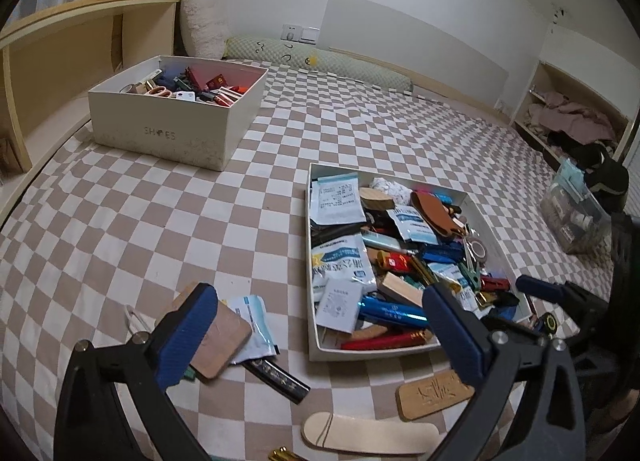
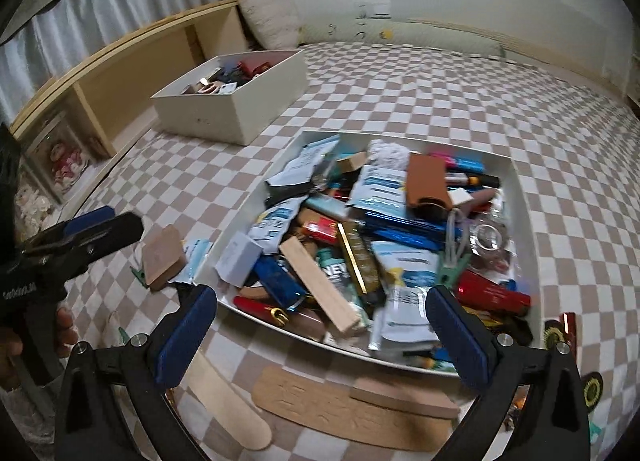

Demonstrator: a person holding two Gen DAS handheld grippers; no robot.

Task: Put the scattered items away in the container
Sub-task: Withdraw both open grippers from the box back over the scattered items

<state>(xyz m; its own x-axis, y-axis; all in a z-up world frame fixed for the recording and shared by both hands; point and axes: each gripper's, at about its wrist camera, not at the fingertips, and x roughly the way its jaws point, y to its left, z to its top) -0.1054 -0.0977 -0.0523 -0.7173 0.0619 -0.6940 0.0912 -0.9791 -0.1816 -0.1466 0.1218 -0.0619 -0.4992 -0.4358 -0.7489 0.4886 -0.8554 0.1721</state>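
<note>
My left gripper [image 1: 320, 337] is open and empty above the checkered bedsheet, near the front left corner of a shallow white tray [image 1: 360, 354] heaped with packets, pens and blocks. Its left finger hangs over a loose wooden block [image 1: 224, 341] and a blue-white packet [image 1: 256, 317]. My right gripper [image 2: 322, 337] is open and empty over the front rim of the same tray [image 2: 520, 229]. A carved wooden tag [image 2: 344, 405], a pale wooden stick [image 2: 228, 409] and a brown block [image 2: 404, 395] lie loose on the sheet below it. The left gripper [image 2: 116, 223] shows at the left.
A white shoe box [image 1: 160, 133] holding several small items stands at the back left of the bed. Behind it run a wooden shelf [image 1: 52, 61] and pillows [image 1: 204, 21]. A clear plastic bin [image 1: 576, 217] sits at the bed's right edge. A black stick [image 1: 276, 375] lies on the sheet.
</note>
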